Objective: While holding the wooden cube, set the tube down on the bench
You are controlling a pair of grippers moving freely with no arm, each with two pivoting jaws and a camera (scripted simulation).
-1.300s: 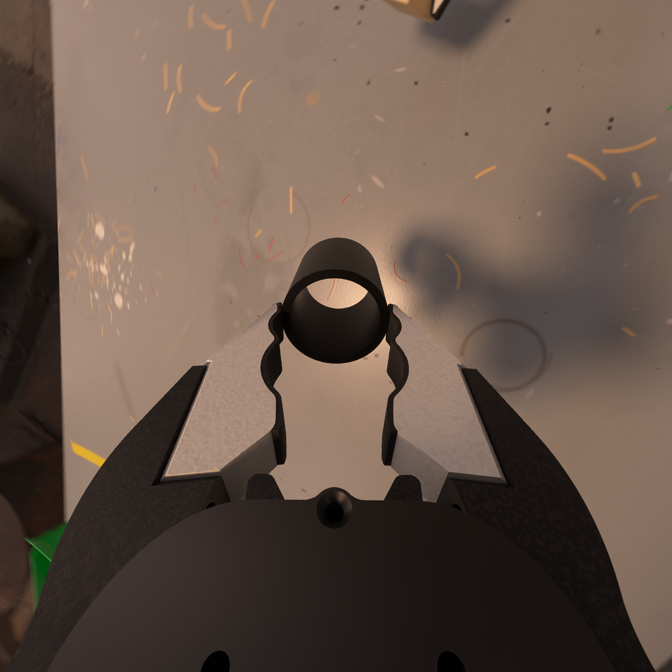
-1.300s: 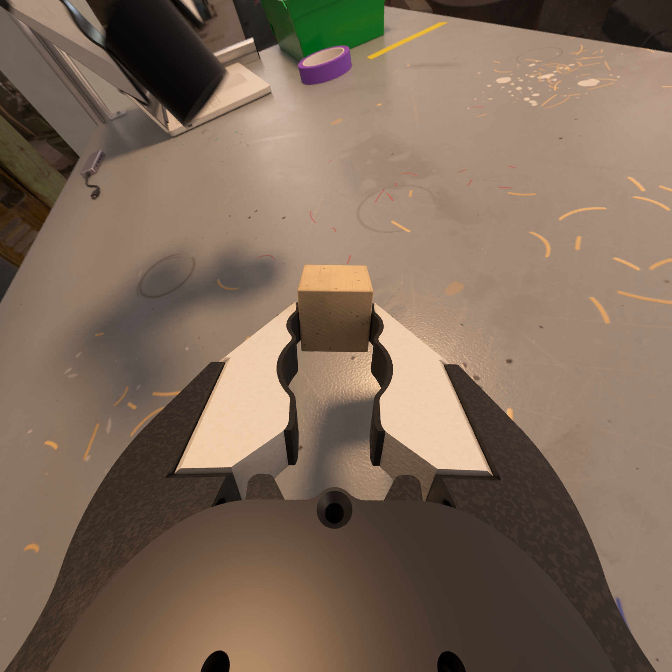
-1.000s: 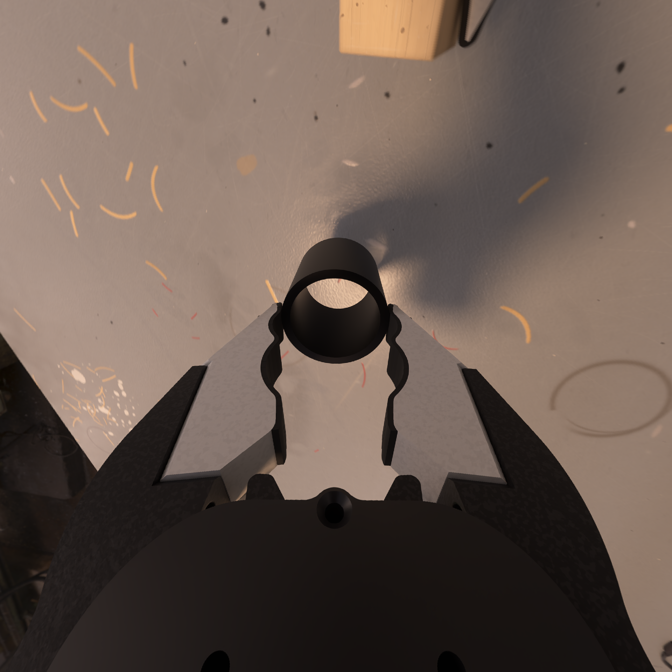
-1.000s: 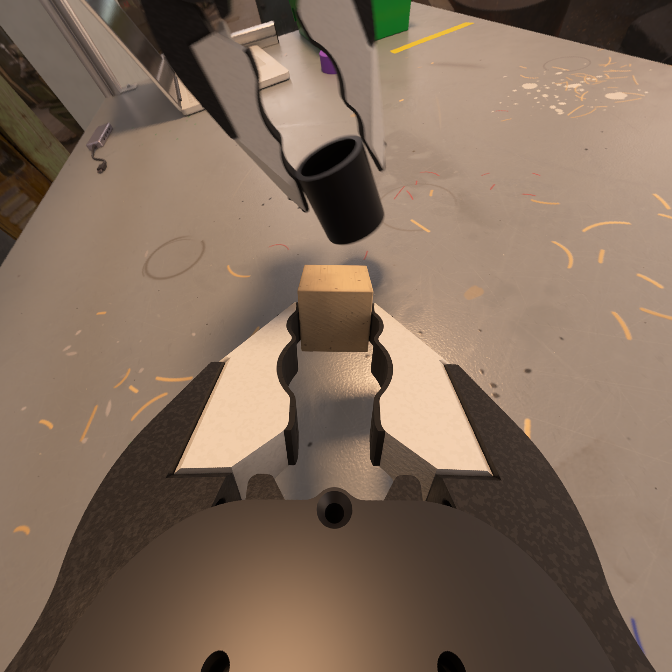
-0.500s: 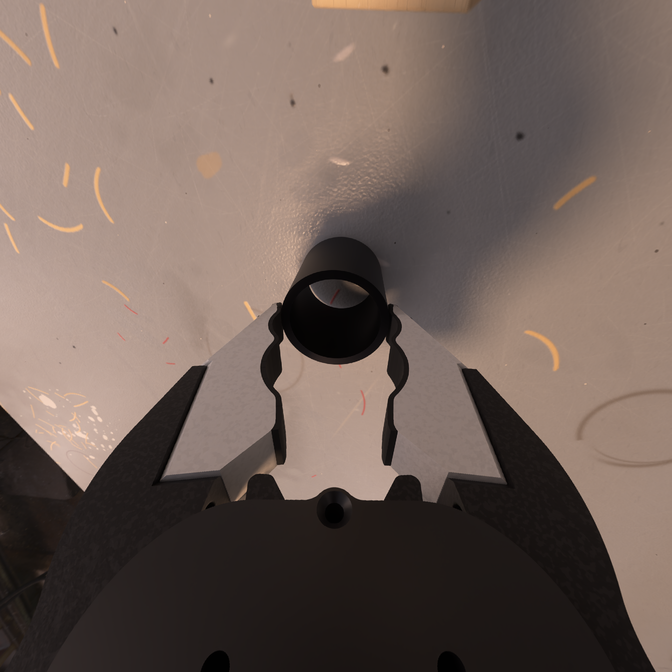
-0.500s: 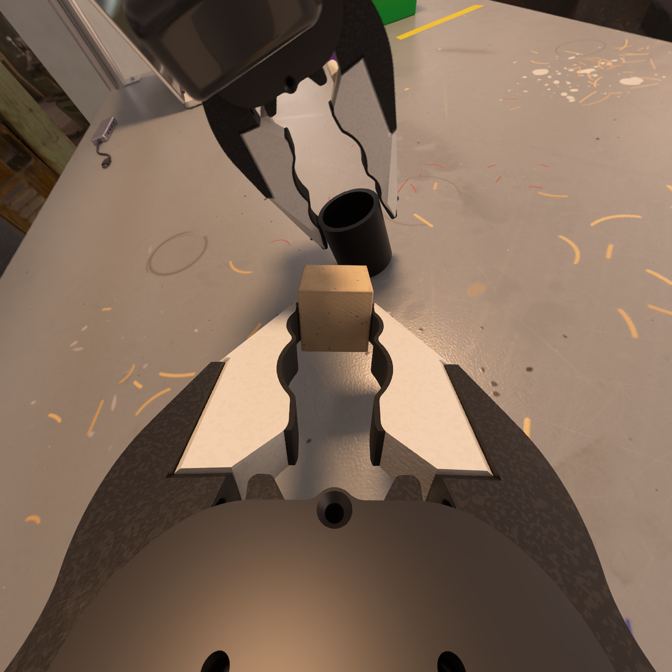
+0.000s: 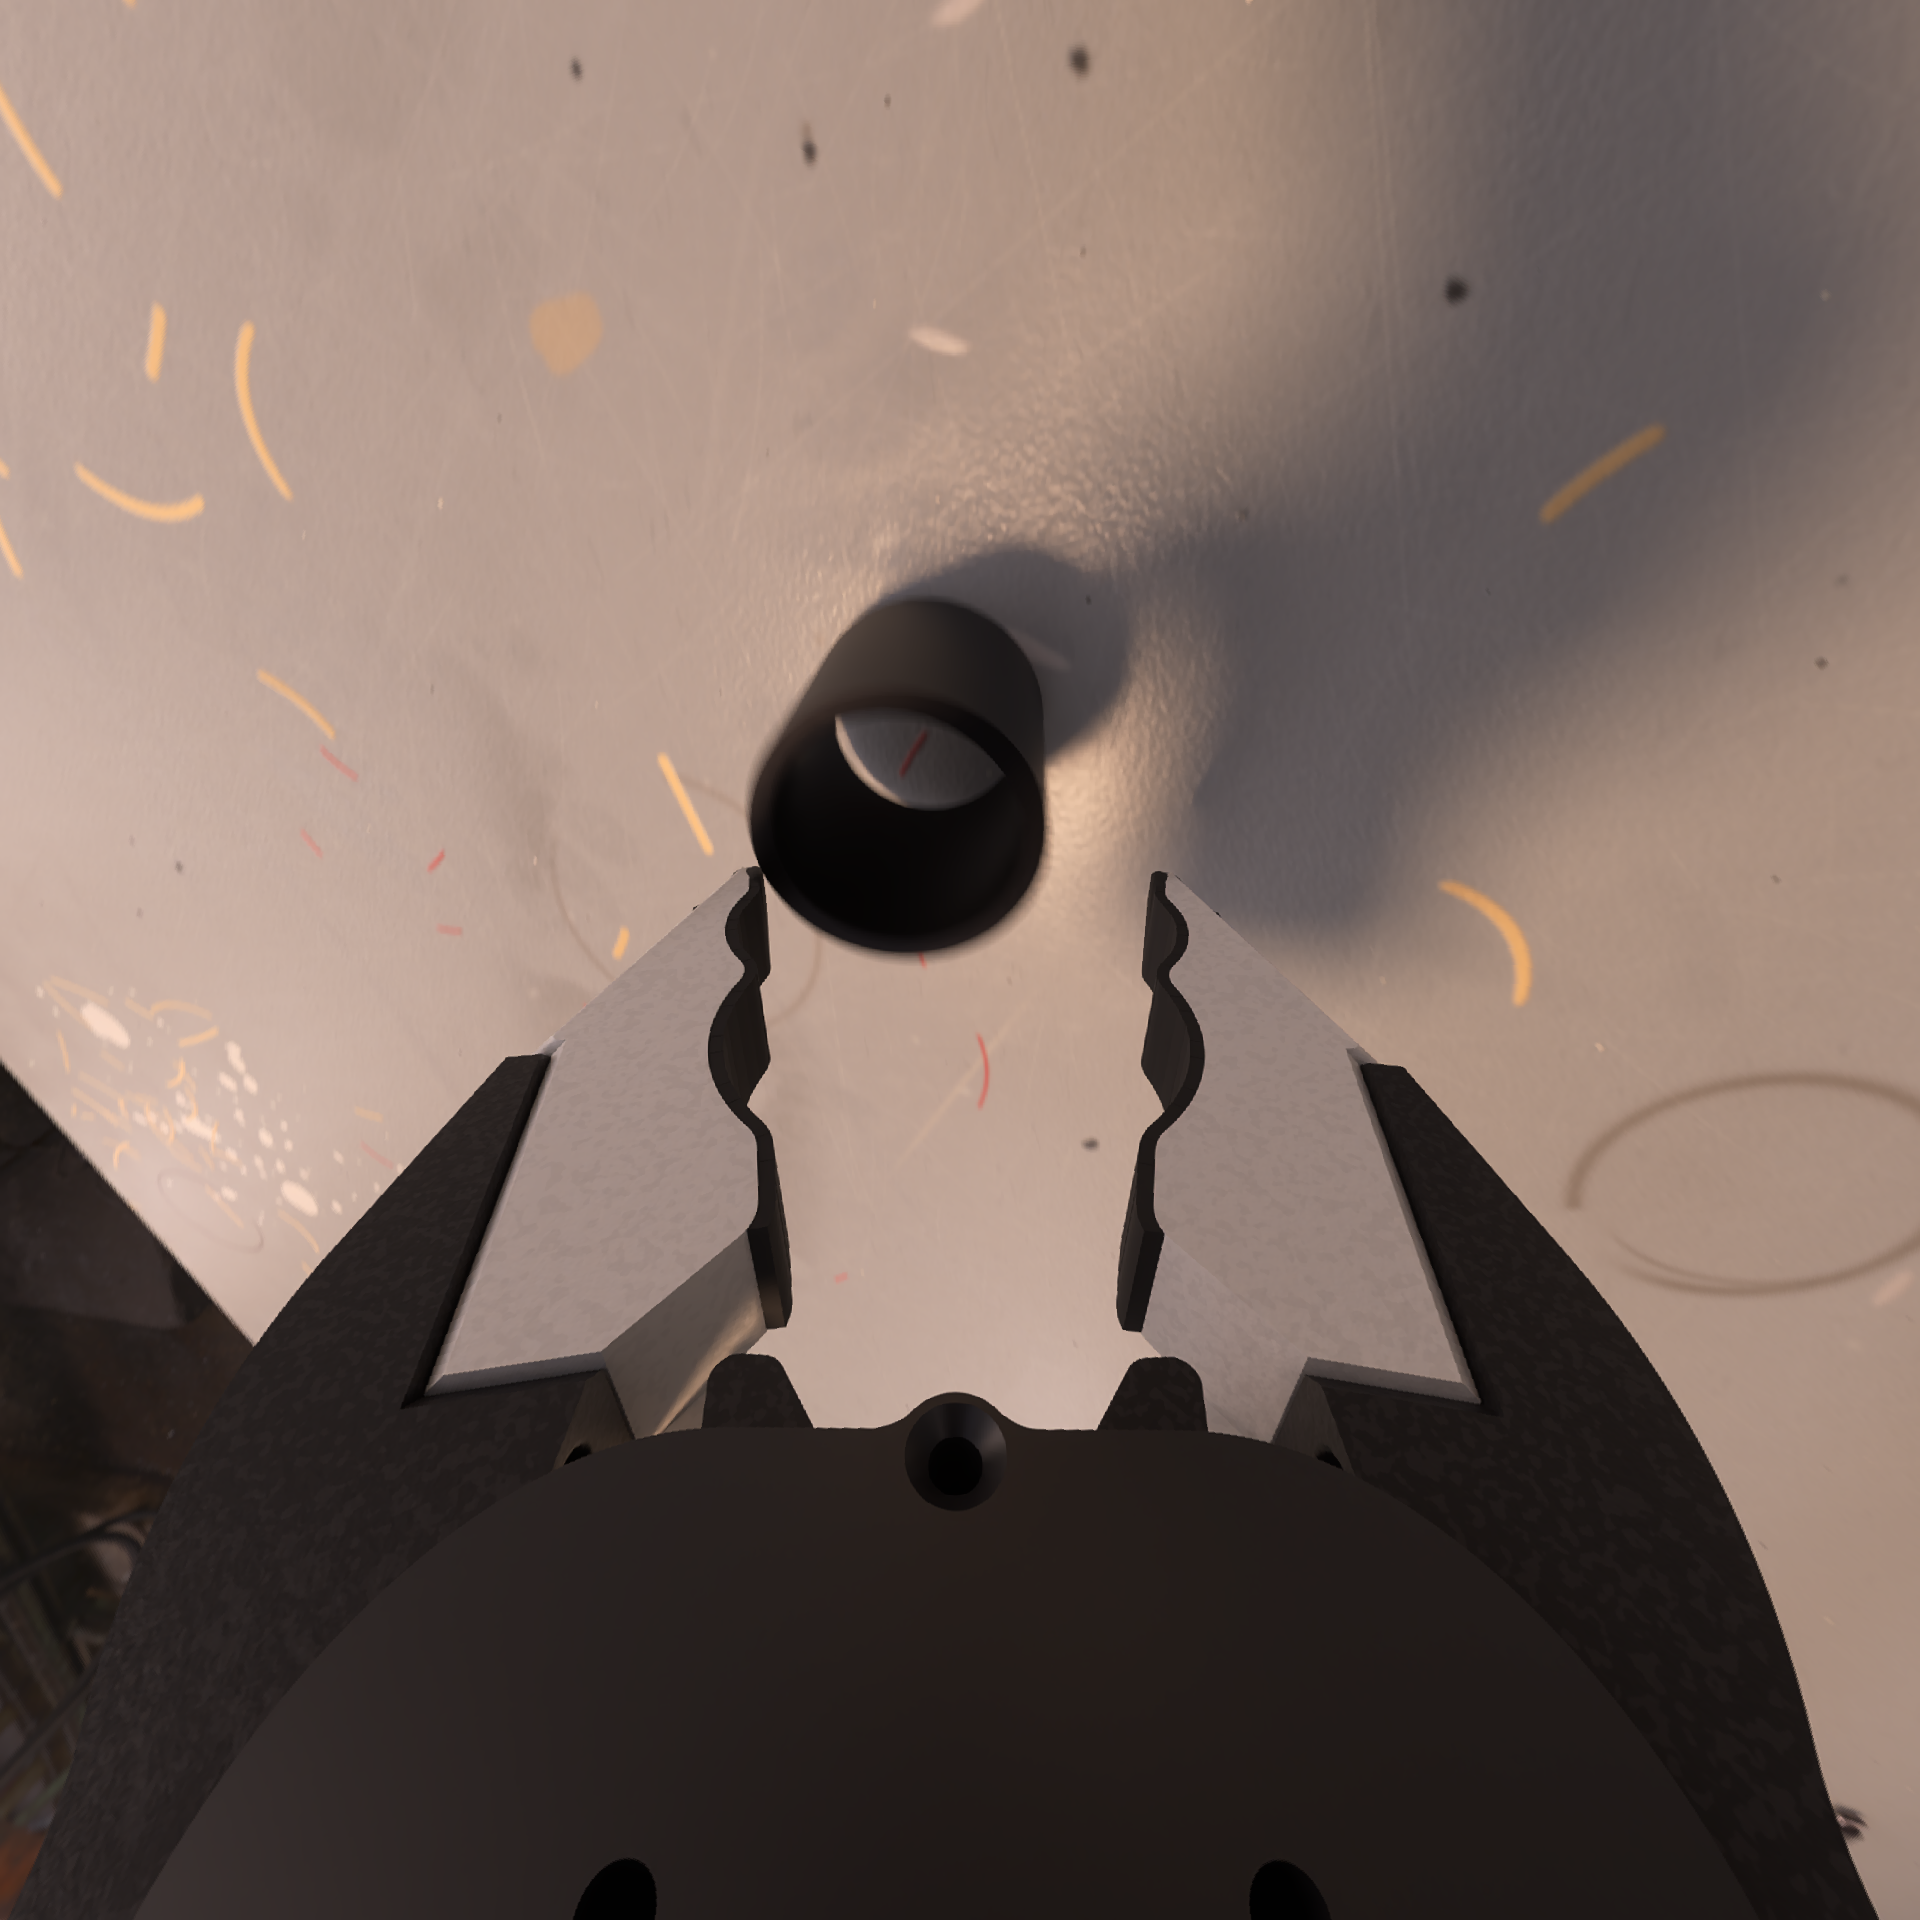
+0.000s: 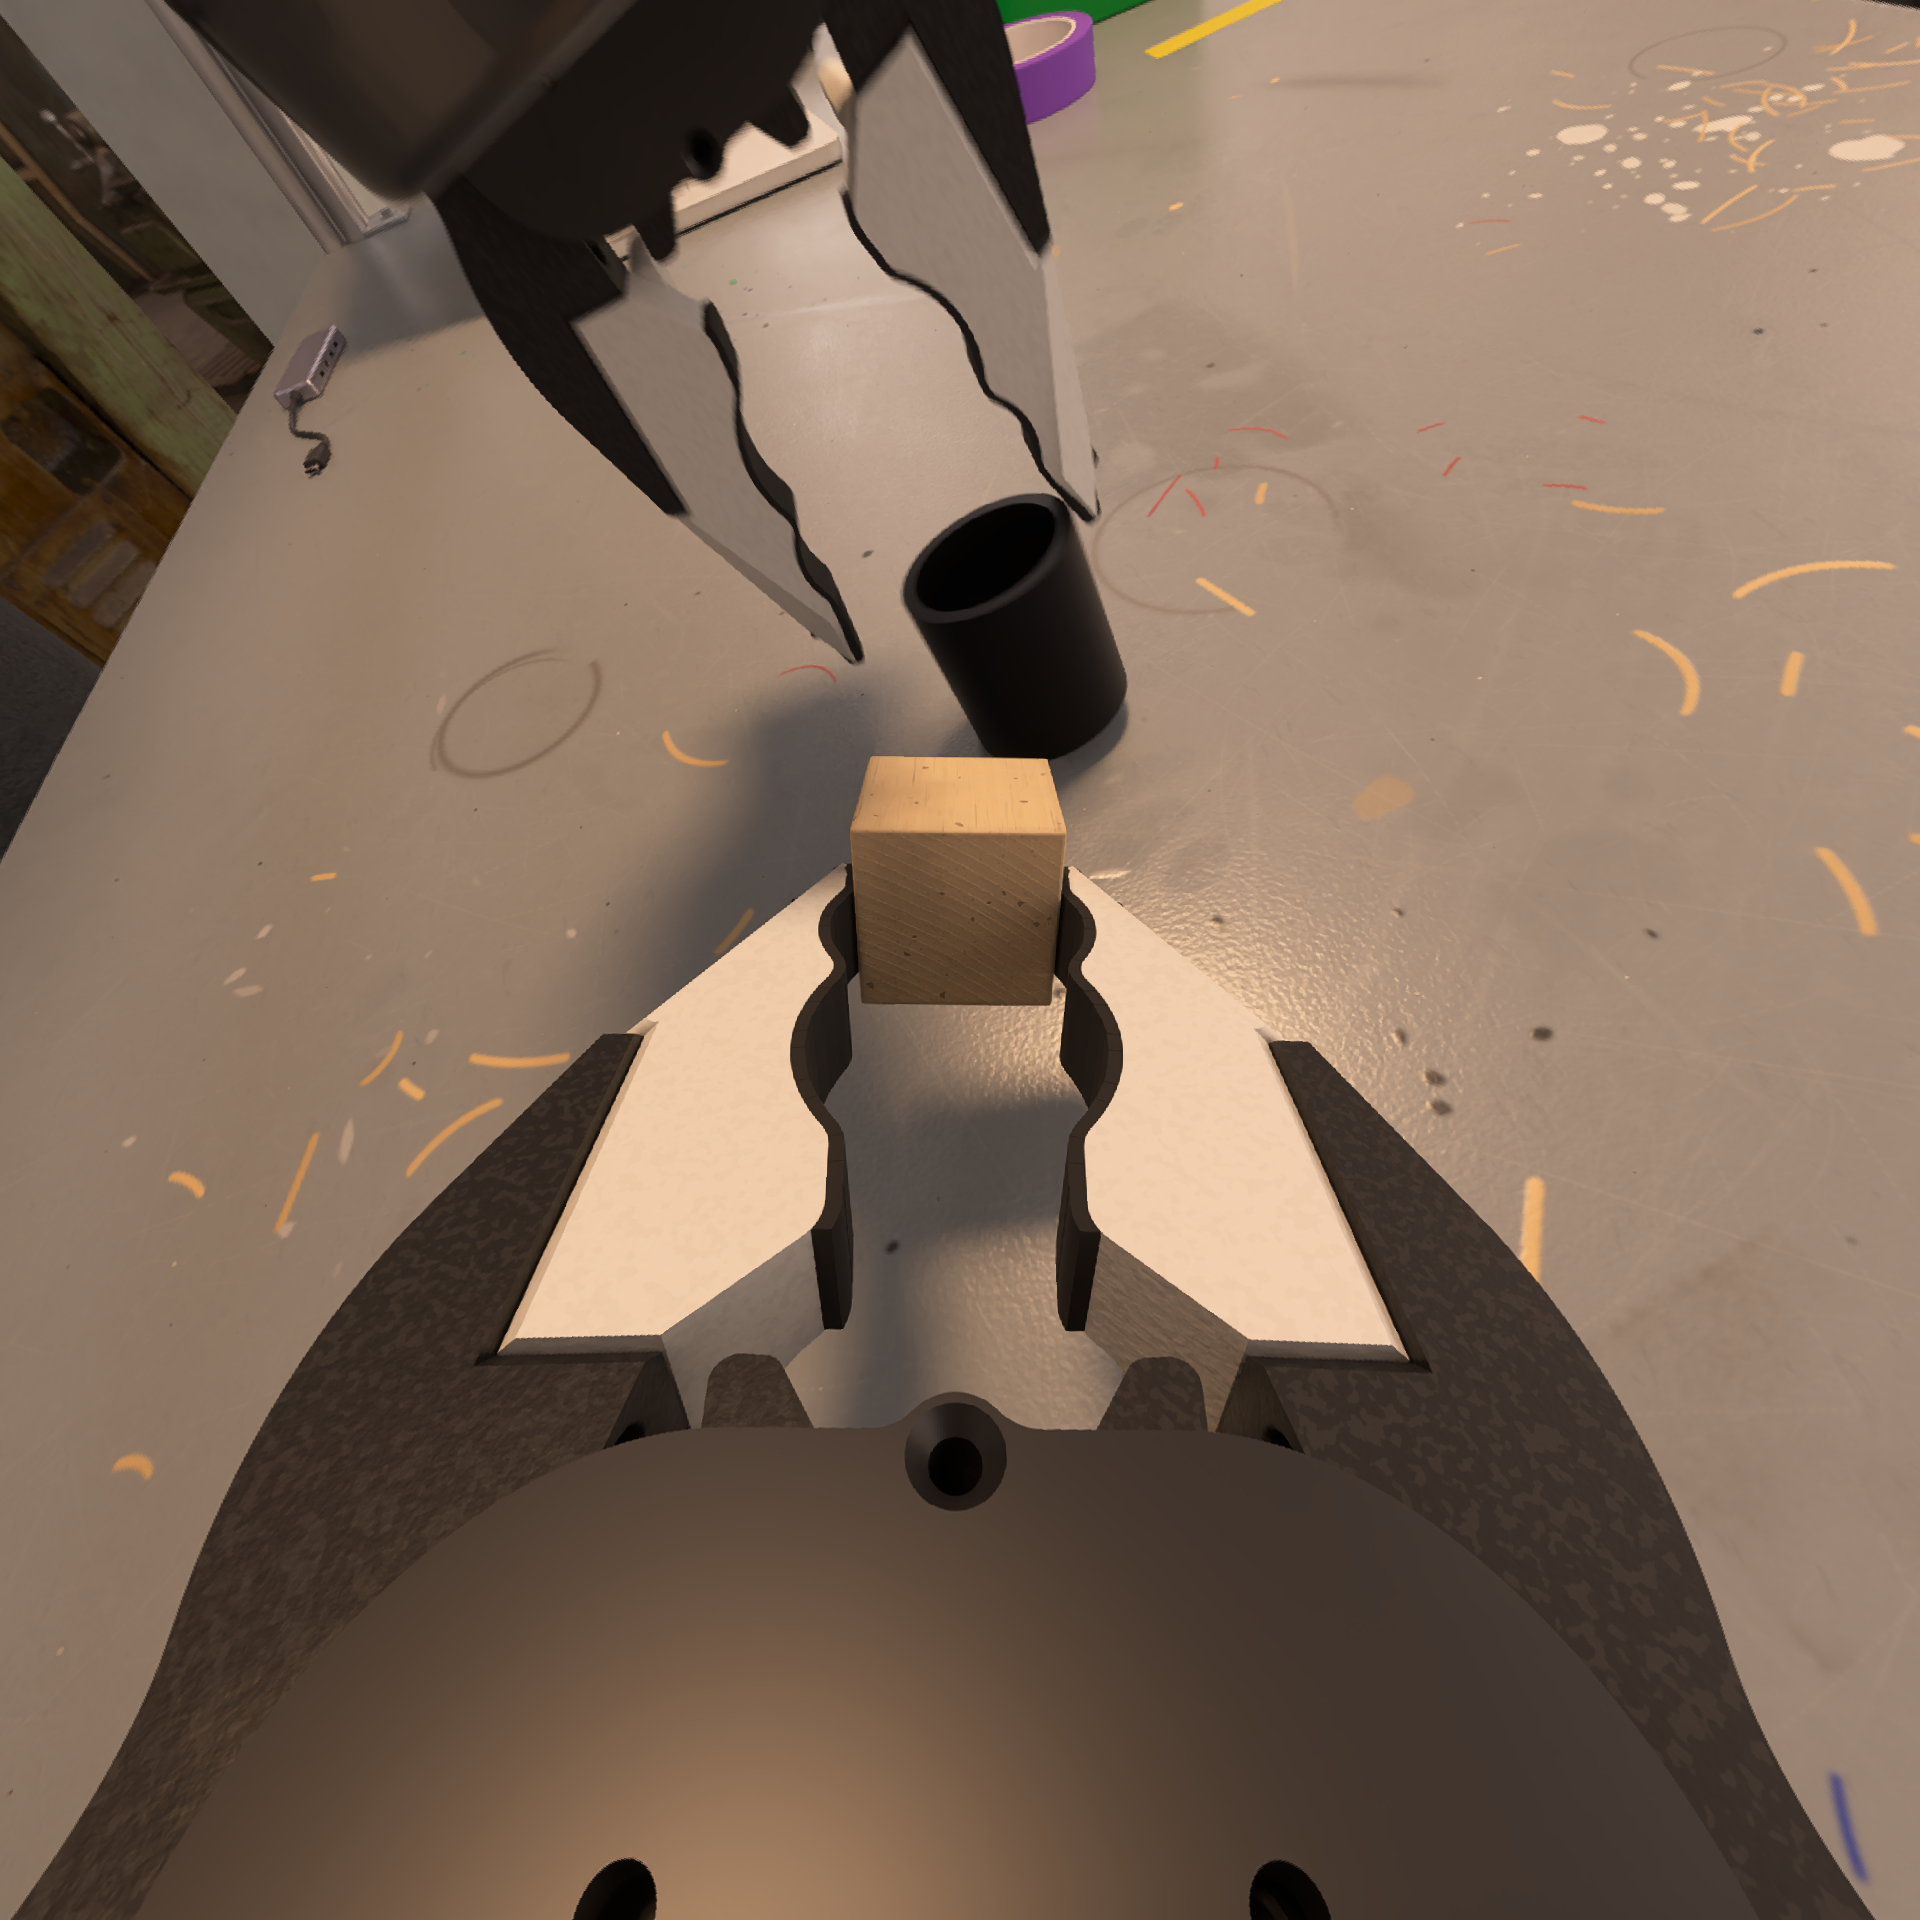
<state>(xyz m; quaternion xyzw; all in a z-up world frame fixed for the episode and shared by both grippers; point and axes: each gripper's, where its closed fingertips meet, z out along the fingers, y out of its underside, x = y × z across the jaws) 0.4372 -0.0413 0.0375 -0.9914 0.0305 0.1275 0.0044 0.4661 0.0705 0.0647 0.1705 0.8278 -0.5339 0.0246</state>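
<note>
The black tube (image 7: 899, 779) is free of my left gripper (image 7: 956, 883), which is open, its jaws spread wider than the tube. The tube sits tilted just past the fingertips, close to the left one, and looks blurred. In the right wrist view the tube (image 8: 1023, 644) leans with its lower end at the grey bench (image 8: 1455, 935), and the left gripper (image 8: 966, 582) hangs over it. My right gripper (image 8: 958, 883) is shut on the wooden cube (image 8: 958, 914) and holds it above the bench, just in front of the tube.
A purple tape roll (image 8: 1049, 52), a green box (image 8: 1060, 8) and a yellow stripe (image 8: 1210, 26) are at the far end. A small grey hub with a cable (image 8: 309, 366) lies by the bench's left edge. Orange shavings are scattered about.
My left gripper came down to the bench with the tube, then opened. The tube has left the jaws and tipped to the left. The right gripper kept the cube nearly still.
</note>
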